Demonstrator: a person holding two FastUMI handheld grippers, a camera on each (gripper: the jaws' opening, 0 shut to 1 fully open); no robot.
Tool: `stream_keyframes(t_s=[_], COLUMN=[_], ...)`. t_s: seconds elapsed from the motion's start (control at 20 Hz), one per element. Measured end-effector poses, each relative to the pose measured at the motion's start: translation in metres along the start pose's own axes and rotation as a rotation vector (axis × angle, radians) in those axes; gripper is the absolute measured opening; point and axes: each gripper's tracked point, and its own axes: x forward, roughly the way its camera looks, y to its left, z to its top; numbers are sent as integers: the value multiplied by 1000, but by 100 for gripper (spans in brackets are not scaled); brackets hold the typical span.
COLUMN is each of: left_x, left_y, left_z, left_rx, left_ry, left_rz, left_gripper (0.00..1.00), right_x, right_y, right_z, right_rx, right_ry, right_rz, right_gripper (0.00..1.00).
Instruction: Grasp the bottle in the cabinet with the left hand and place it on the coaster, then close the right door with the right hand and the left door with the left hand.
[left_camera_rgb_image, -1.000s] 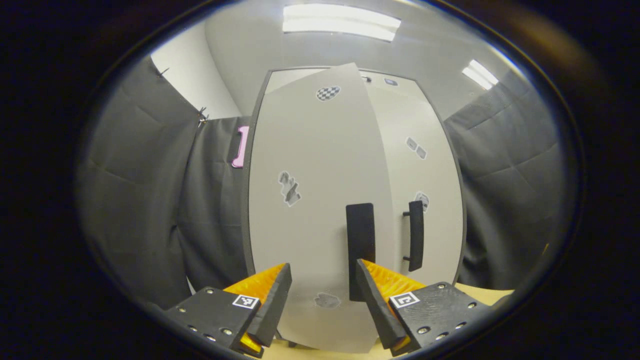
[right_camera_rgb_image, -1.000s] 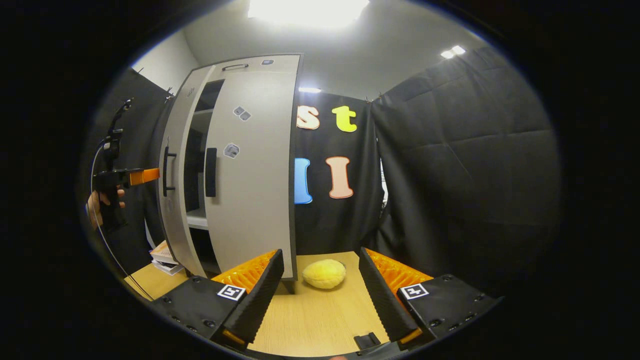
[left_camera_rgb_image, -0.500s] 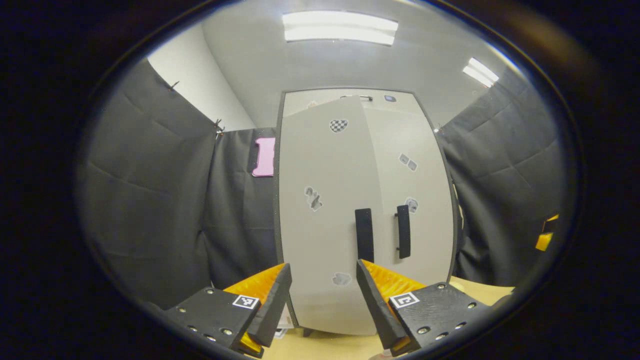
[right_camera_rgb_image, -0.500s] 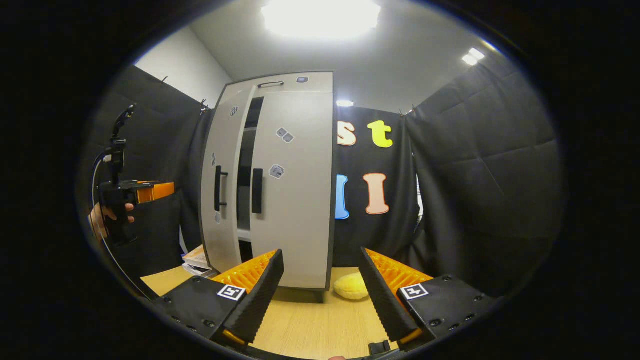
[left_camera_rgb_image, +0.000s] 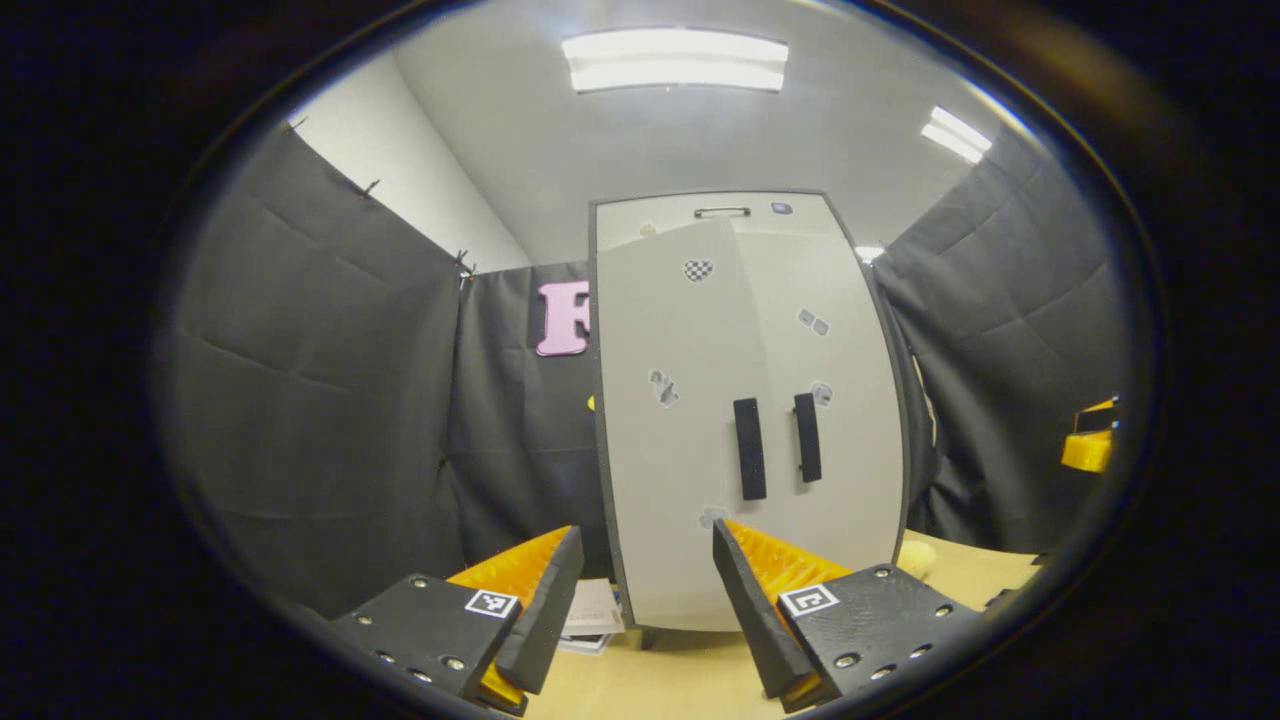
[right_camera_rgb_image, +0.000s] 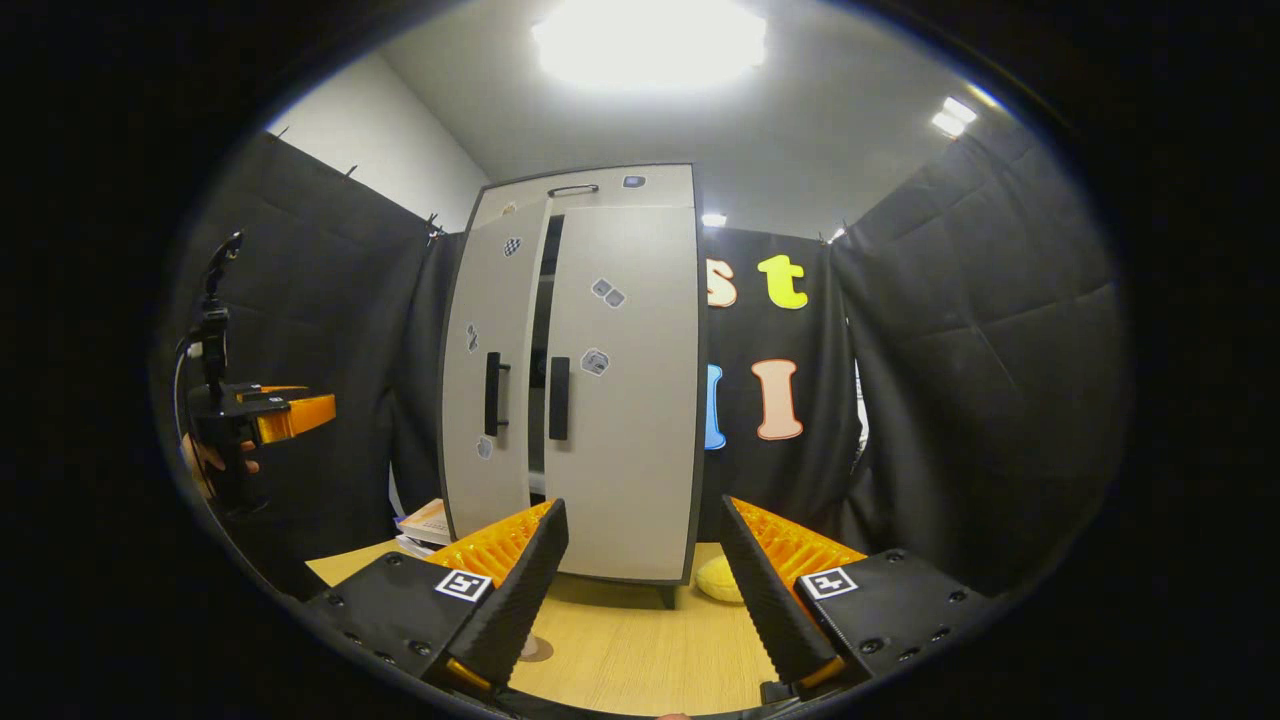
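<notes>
Black quilted cloth walls (right_camera_rgb_image: 960, 380) surround a wooden table (right_camera_rgb_image: 630, 650) beneath bright ceiling lights (left_camera_rgb_image: 675, 60).

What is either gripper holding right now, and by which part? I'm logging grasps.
Nothing is held. The left gripper and right gripper both stand open and empty, back from the cabinet.

Bright ceiling lights (right_camera_rgb_image: 650, 45), overhead glare, fisheye-warped edges

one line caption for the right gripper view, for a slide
Open right gripper faces the grey cabinet, whose left door stands slightly ajar, above the wooden table.
</notes>
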Motion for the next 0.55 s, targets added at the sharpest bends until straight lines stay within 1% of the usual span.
stream_keyframes(t_s=[0.05,0.1,0.2,0.25,0.3,0.35,0.55], left_x=[-6,-11,-20,-23,-24,-25,-30], left_y=[3,7,14,14,15,15,16], left_z=[-1,-1,0,0,3,5,9], left_rx=[7,15,31,36,42,46,45], left_ry=[2,2,-2,-5,-8,-12,-18], left_rz=[1,2,5,5,8,9,4], left_gripper=[86,72,72,79,83,79,79], right_x=[-2,-3,-10,-13,-14,-16,-18], right_y=[4,6,8,11,12,13,14], right_z=[1,4,8,9,11,11,12], right_rx=[2,3,0,-3,-7,-12,6], right_ry=[-2,-8,-13,-17,-19,-21,-16], right_rz=[6,13,5,3,0,-4,-7], right_gripper=[96,96,96,92,96,96,96])
